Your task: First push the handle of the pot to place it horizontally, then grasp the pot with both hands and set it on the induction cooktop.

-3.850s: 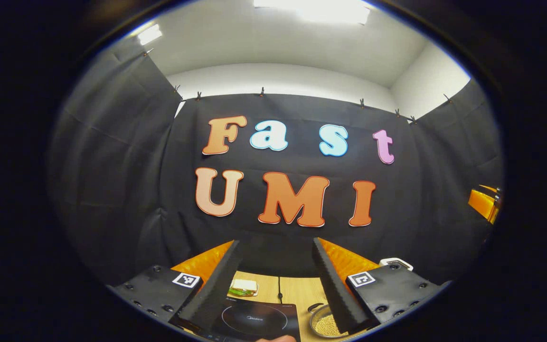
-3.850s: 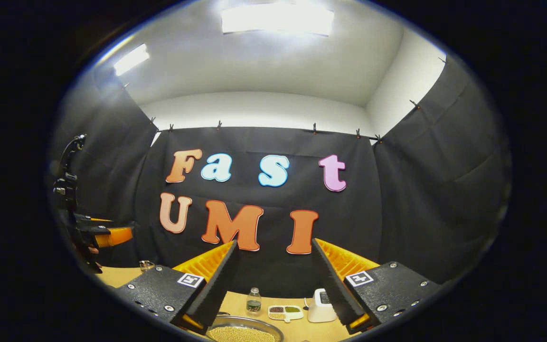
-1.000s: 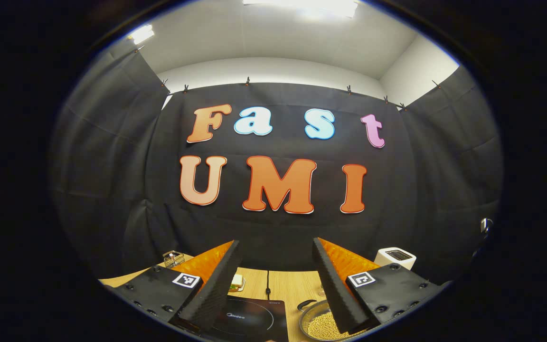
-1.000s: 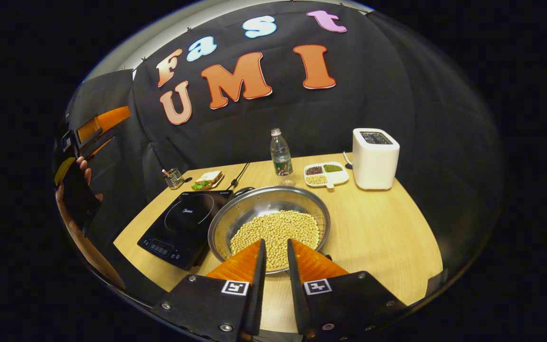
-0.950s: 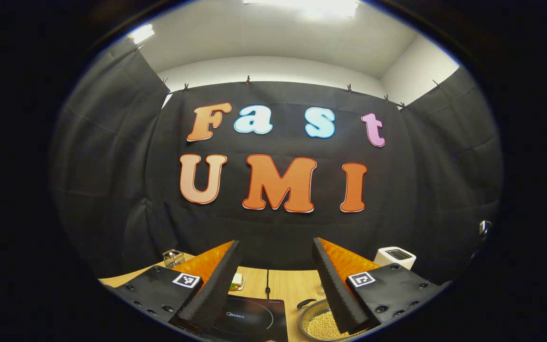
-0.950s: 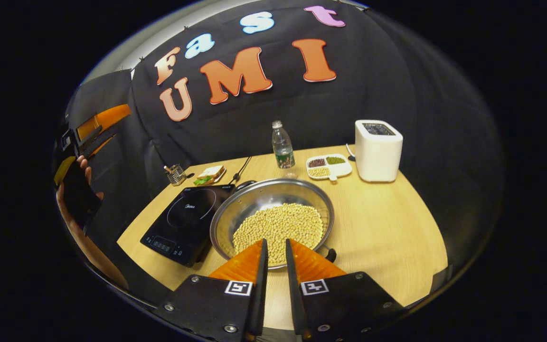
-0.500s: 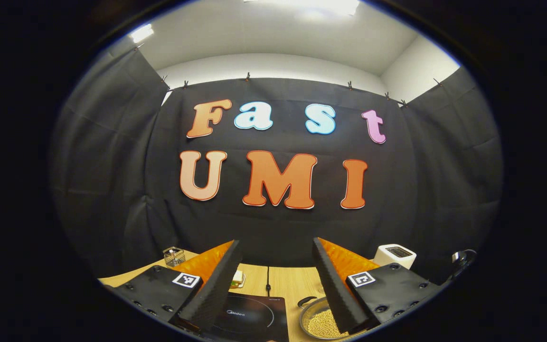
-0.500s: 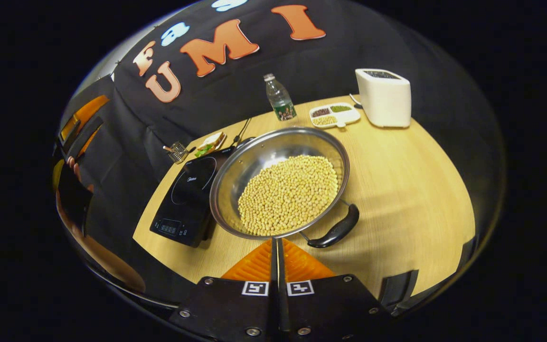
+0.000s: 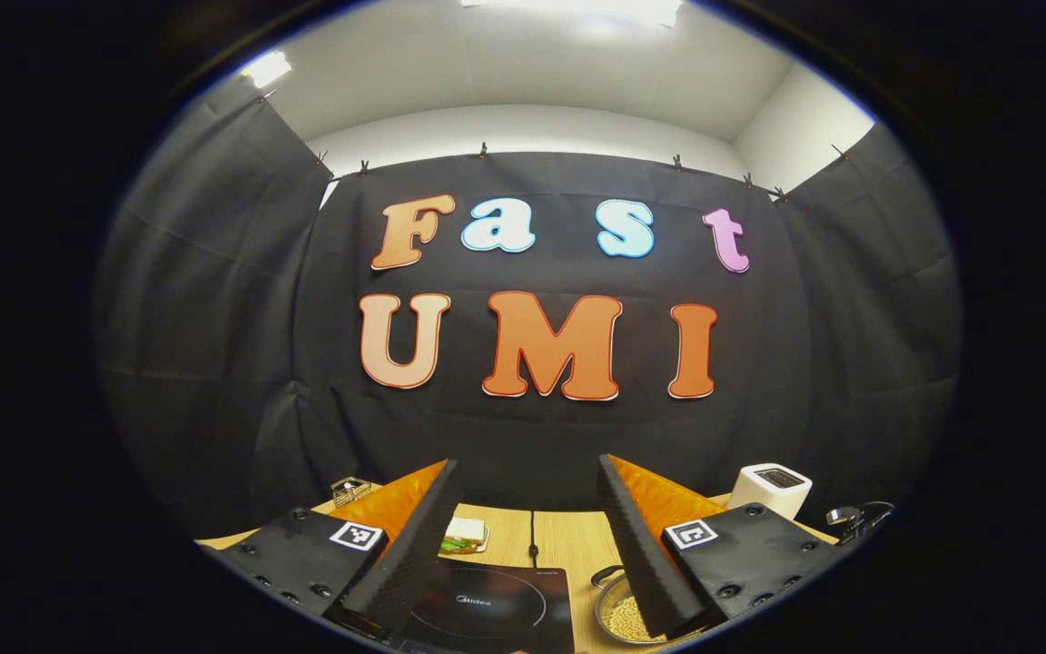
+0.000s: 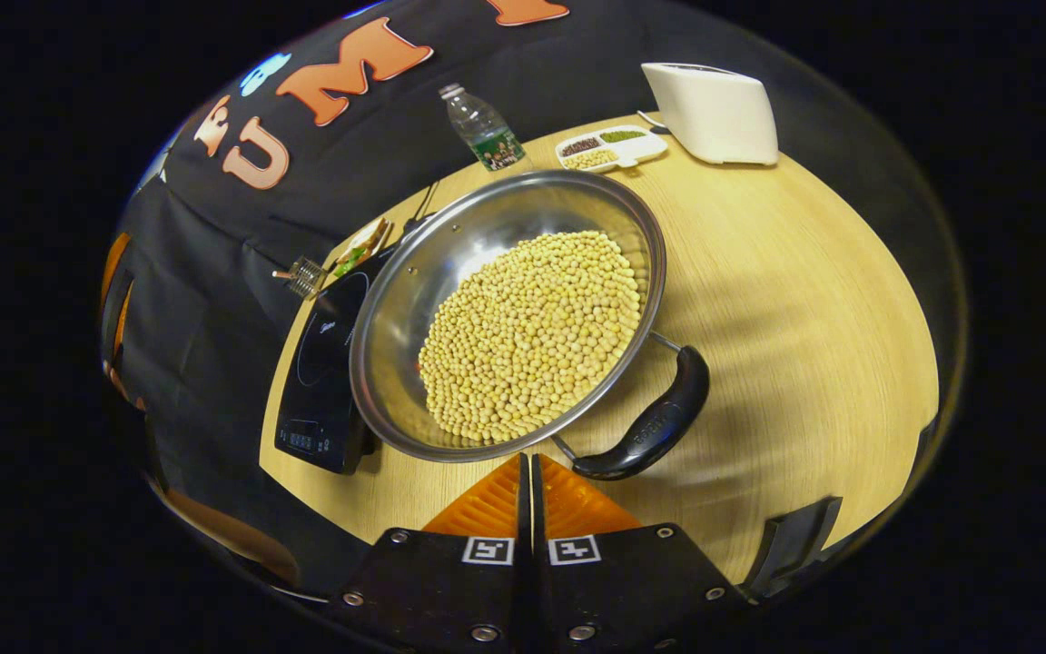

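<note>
On the table [image 10: 804,272], pot [image 10: 396,300] holds soybeans [image 10: 532,327].

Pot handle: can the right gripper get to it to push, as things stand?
Probably yes. The right gripper is shut, just short of the pot handle, with bare table between and nothing in the way.

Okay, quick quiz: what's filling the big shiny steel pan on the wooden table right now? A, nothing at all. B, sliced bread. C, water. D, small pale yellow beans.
D: in the right gripper view the round stainless-steel pan holds a heap of small pale yellow beans spread over its bottom, beside the flat black induction cooktop.
</note>
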Tool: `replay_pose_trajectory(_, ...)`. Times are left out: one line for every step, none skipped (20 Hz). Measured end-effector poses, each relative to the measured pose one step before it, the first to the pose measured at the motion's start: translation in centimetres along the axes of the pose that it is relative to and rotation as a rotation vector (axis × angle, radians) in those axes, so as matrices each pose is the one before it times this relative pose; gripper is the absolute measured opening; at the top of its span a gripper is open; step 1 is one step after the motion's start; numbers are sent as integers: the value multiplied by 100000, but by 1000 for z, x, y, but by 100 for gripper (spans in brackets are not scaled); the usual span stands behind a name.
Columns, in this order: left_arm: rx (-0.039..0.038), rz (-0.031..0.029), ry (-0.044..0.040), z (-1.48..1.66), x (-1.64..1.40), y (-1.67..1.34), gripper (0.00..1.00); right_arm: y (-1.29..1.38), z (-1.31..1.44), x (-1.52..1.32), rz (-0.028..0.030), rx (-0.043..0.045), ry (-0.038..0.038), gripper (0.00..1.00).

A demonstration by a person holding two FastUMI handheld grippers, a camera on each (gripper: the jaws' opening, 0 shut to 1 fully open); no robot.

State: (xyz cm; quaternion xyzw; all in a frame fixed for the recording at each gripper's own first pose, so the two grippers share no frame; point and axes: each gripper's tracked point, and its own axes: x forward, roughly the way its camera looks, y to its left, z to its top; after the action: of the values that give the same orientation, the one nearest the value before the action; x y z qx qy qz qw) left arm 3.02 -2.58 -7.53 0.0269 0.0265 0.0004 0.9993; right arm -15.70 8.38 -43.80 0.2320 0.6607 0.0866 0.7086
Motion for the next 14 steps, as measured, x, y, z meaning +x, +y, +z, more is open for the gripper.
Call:
replay_pose_trajectory(-225, -342, 62, -28, 110, -74, 98, -204, 87, 178, -157, 1790, 1238, 0)
replay_pose_trajectory(-325, -168, 5, -28, -29, 35, 98, -18, -130, 80, 235, 1787, 1084, 0)
replay_pose_trajectory(-527, 70, 112, -37, 45, 124, 98, -221, 206, 153, -352, 673, 209, 0)
replay_pose_trajectory(-314, -14, 443, -217, 55, 44, 97, -677, 173, -68, -1423, 94, -503, 0)
replay_pose_trajectory(-171, -82, 636, -193, 65, 20, 97, -347, 150, 3, 208, 850, 128, 0)
replay_pose_trajectory(-27, -111, 648, -140, 70, -34, 96, -138, -46, -74, 661, 1062, 266, 0)
replay_pose_trajectory(140, 36, 581, -132, 71, 30, 98, -239, 197, -90, 64, 599, -108, 0)
replay_pose_trajectory(87, 232, 456, -175, 53, 136, 98, -415, 230, 53, -377, -617, -451, 0)
replay_pose_trajectory(-100, 98, 94, 9, -12, 134, 98, -402, 84, -8, -397, -1430, -208, 0)
replay_pose_trajectory(-255, 249, 27, -47, -11, 38, 98, -629, 296, 2, -1945, 98, -589, 0)
replay_pose_trajectory(-296, 333, 197, -59, -45, 145, 98, -421, 200, 194, -868, 243, -362, 0)
replay_pose_trajectory(-244, 390, 314, -124, -21, 116, 98, -317, 214, 23, 142, 738, -231, 0)
replay_pose_trajectory(-201, 352, 424, -207, -86, 81, 98, -95, 100, -56, 136, 1001, -33, 0)
replay_pose_trajectory(-134, 275, 452, -131, 4, 110, 98, -199, 290, 63, -510, 299, -395, 1)
